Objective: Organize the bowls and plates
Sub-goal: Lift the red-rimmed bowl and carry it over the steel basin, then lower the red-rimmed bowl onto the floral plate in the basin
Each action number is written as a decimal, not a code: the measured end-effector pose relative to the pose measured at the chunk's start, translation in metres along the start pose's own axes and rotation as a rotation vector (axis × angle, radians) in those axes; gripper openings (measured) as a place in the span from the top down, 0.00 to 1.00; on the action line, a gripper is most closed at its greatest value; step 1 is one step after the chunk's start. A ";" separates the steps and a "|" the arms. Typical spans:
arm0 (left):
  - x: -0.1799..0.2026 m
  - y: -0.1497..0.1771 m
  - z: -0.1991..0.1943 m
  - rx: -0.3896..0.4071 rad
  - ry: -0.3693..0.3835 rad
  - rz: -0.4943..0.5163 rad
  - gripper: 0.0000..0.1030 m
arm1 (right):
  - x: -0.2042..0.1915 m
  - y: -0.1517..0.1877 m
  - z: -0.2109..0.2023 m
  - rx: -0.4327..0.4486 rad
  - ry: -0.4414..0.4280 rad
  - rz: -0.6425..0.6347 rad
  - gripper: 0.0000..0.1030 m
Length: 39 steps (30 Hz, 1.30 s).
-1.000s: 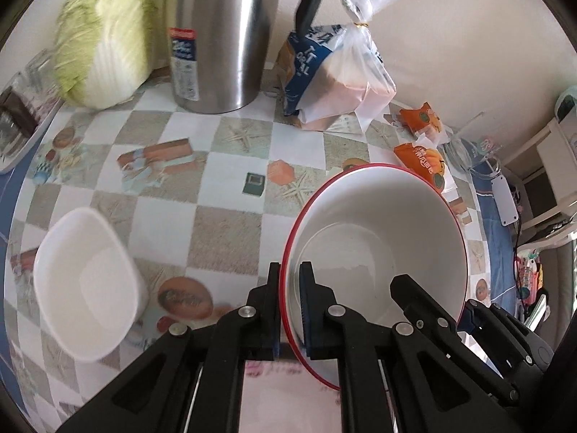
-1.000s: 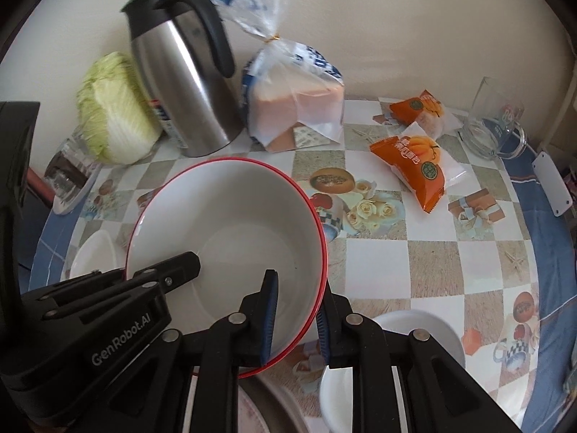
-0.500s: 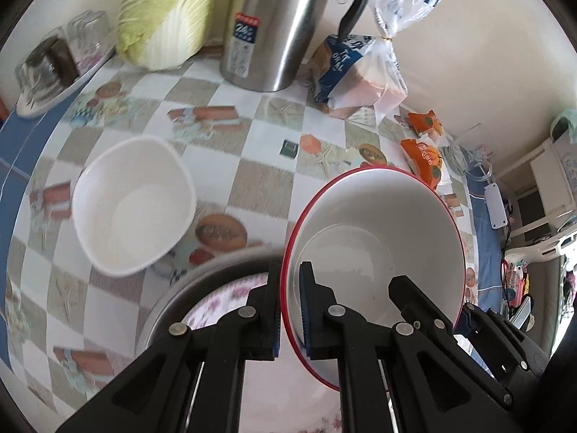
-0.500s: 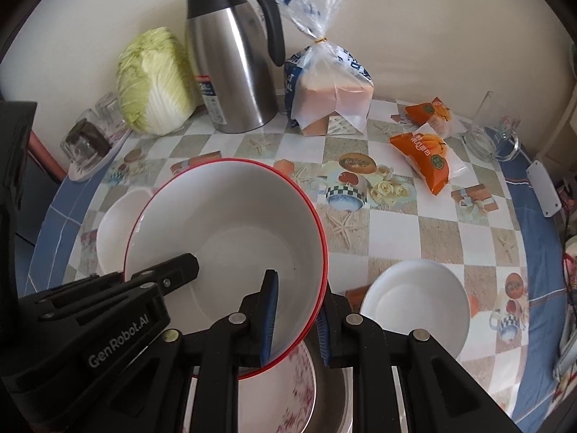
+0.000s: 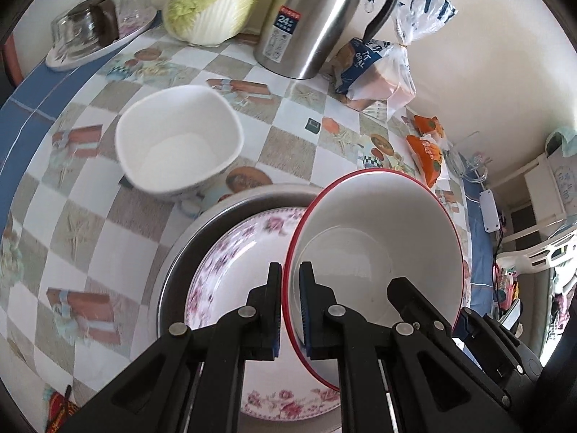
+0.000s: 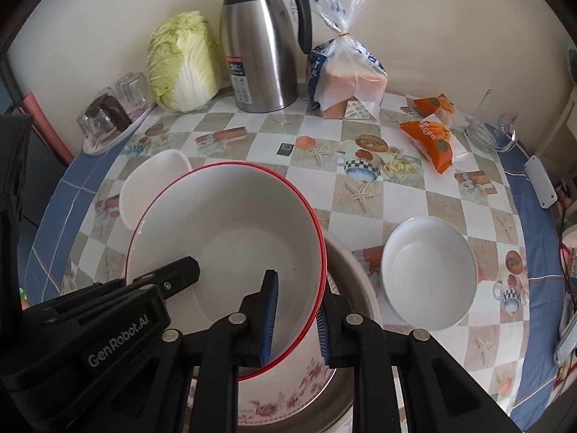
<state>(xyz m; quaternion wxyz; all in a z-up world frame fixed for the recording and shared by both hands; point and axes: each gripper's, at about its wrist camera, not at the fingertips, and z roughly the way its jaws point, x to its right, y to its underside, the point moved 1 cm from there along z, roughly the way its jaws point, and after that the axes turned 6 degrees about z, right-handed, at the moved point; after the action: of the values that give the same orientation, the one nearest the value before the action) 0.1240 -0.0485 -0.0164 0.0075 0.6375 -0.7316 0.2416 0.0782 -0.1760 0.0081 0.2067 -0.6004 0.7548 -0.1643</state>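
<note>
Both grippers hold one red-rimmed white bowl (image 5: 378, 245) by opposite sides of its rim, above a pink-flowered plate (image 5: 230, 267) lying in a steel basin (image 5: 216, 213). My left gripper (image 5: 290, 288) is shut on the bowl's left rim. My right gripper (image 6: 297, 306) is shut on the right rim of the same bowl (image 6: 230, 231). The flowered plate (image 6: 288, 393) and the basin (image 6: 355, 270) show under it. A squarish white bowl (image 5: 176, 144) stands left of the basin, also seen in the right wrist view (image 6: 151, 184). A round white bowl (image 6: 429, 274) stands to the right.
At the back stand a steel thermos jug (image 6: 263, 54), a Chinese cabbage (image 6: 182, 61), a bagged bread loaf (image 6: 346, 79) and upturned glasses on a tray (image 6: 111, 115). Orange snack packets (image 6: 432, 137) and a glass mug (image 6: 494, 126) lie at the right.
Both grippers have drawn back toward the table's near side with the red-rimmed bowl, so the basin and flowered plate now lie below it. The grip on the bowl is unchanged.
</note>
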 end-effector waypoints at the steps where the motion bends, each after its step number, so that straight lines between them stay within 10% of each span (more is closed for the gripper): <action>1: -0.002 0.003 -0.001 0.004 0.002 -0.002 0.91 | -0.002 0.003 -0.001 0.000 -0.001 -0.004 0.79; 39: -0.018 0.025 0.019 -0.053 0.004 -0.027 0.90 | -0.008 0.026 0.026 -0.084 -0.027 -0.025 0.76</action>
<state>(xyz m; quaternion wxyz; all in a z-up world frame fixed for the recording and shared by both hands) 0.1096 -0.0364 -0.0472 0.0291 0.6462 -0.7291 0.2234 0.0715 -0.1625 -0.0263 0.1895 -0.6201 0.7506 -0.1271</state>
